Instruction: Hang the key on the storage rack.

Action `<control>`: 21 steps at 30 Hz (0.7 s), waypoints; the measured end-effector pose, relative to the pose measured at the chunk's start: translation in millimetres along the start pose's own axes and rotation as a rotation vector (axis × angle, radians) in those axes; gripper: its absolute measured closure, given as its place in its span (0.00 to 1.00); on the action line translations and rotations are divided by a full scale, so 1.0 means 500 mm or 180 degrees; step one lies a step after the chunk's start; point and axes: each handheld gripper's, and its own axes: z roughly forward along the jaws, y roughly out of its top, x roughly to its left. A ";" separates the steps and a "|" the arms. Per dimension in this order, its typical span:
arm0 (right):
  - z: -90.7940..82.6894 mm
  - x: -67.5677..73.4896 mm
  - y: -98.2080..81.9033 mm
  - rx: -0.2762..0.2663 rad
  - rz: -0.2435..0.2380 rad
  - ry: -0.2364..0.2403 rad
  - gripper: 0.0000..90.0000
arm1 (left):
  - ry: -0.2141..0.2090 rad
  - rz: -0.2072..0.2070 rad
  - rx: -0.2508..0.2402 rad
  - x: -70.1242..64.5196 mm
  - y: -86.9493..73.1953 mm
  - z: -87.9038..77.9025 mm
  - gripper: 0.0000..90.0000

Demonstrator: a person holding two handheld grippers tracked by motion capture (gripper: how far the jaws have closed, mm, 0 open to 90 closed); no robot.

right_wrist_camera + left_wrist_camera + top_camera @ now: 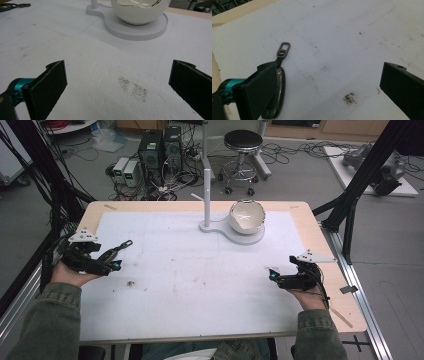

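Note:
A dark key fob (278,96) with a strap and metal clip (283,49) lies flat on the white mat (200,270) near the table's left side. My left gripper (329,87) is open just above the mat, and its left jaw covers part of the fob. From above, the left gripper (111,265) sits right beside the fob (114,251). My right gripper (276,276) rests open near the right edge with nothing between its fingers (51,82). A white bowl with a gold rim (246,215) sits on a white stand (140,31) ahead of the right gripper (117,85).
The stand's upright white post (207,195) rises at the back middle of the table. Dark smudges mark the mat (133,88). Black frame struts (350,195) flank the table. A stool (242,150), computer boxes (160,147) and cables lie on the floor beyond.

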 end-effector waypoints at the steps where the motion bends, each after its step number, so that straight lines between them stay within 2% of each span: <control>1: 0.000 0.000 0.000 0.0000 0.0000 0.0000 0.01 | -0.0014 0.0012 0.0035 0.004 0.005 0.001 0.02; 4: 0.002 0.002 0.000 0.0029 -0.0023 -0.0005 0.01 | -0.0058 0.0024 0.0103 0.017 0.018 0.006 0.02; 8: 0.003 0.003 -0.001 0.0051 -0.0036 -0.0015 0.01 | -0.0047 0.0083 0.0170 0.030 0.034 0.016 0.02; 10: 0.005 0.004 -0.002 0.0066 -0.0062 -0.0031 0.01 | -0.0084 0.0113 0.0249 0.040 0.039 0.027 0.02; 14: 0.004 0.003 -0.003 0.0097 -0.0061 -0.0061 0.01 | -0.0167 0.0097 0.0390 0.057 0.049 0.046 0.02; 16: 0.003 0.002 -0.003 0.0105 -0.0047 -0.0073 0.01 | -0.0219 0.0046 0.0480 0.068 0.055 0.054 0.02; 21: 0.006 0.000 -0.005 0.0122 -0.0063 -0.0090 0.01 | -0.0250 0.0014 0.0634 0.092 0.070 0.073 0.03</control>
